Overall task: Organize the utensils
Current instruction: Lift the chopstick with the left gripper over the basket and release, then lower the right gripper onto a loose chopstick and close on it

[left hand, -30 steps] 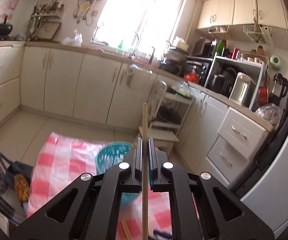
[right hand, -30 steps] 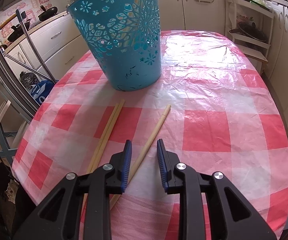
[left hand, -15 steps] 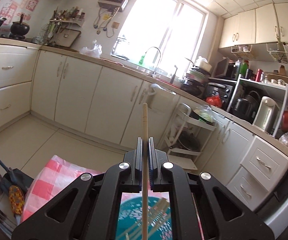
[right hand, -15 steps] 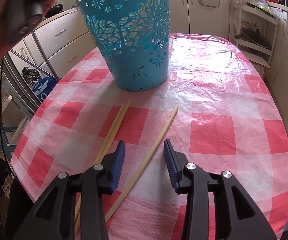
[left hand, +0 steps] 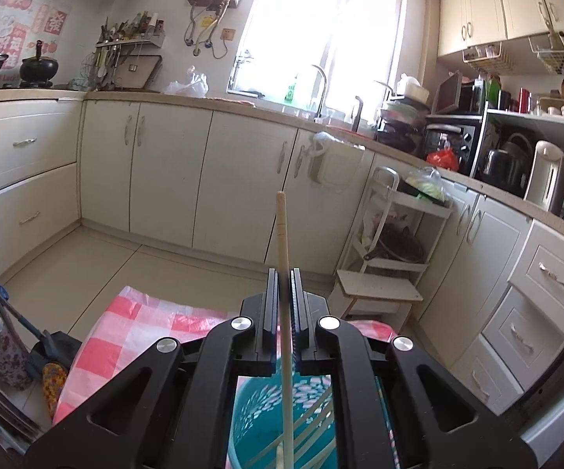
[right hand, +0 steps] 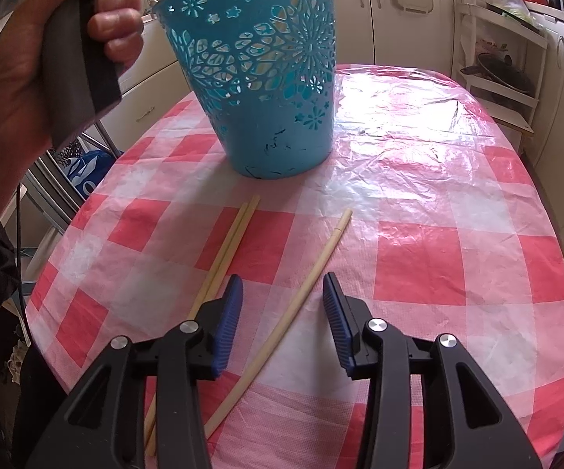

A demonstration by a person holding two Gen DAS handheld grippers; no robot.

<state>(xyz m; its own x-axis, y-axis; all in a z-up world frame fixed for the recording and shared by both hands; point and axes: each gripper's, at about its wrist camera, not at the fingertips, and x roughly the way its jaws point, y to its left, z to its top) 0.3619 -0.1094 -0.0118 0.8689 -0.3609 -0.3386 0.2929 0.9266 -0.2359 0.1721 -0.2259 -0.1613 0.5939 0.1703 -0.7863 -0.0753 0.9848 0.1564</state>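
Left gripper [left hand: 283,297] clamps one pale wooden chopstick [left hand: 283,258] above the perforated teal plastic basket [right hand: 258,78] on the pink-checked table [right hand: 438,234]; right gripper [right hand: 283,324], jaws opening, straddles a loose chopstick [right hand: 293,305] untouched.

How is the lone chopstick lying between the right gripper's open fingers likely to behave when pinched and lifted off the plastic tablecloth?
The lone chopstick looks thin, straight and wooden, so probably stiff and light. Being slim and rounded, it may roll or pivot on the glossy tablecloth.
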